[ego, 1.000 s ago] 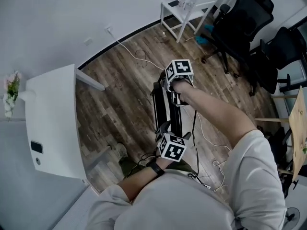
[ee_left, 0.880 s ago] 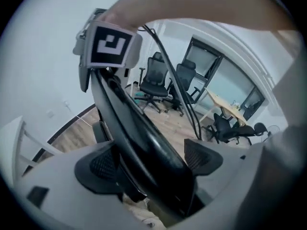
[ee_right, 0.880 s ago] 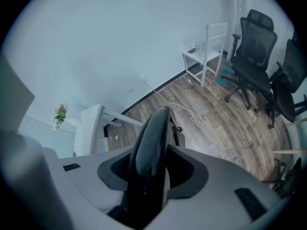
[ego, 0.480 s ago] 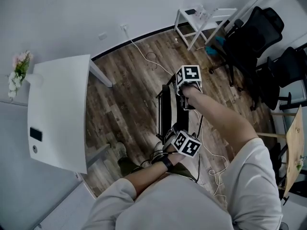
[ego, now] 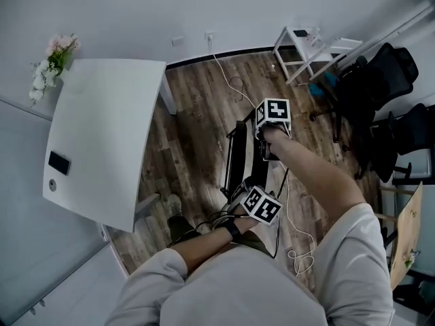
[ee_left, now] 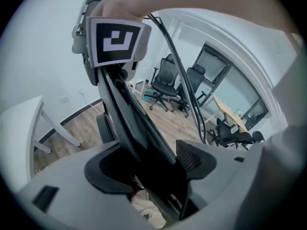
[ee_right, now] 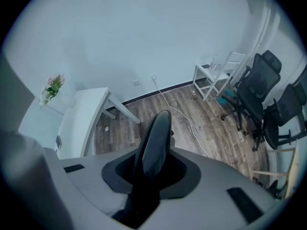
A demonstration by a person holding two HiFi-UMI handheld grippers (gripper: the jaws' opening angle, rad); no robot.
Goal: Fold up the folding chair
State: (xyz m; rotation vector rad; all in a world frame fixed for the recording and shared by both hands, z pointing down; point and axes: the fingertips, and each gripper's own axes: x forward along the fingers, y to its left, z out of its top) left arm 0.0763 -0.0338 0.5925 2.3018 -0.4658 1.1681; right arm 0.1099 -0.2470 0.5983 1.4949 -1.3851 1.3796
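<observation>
Right gripper view: right gripper (ee_right: 152, 174) just clamped onto folding chair (ee_right: 160, 128); left gripper (ee_left: 153, 164), jaws just closing, seemingly grips it.

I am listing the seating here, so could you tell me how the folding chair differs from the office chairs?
The folding chair looks collapsed into a thin, flat frame; the office chairs stand open and upright. The folding chair is slim and bare, while the office chairs are bulky, with tall backs, armrests and wheeled bases. Both are black.
</observation>
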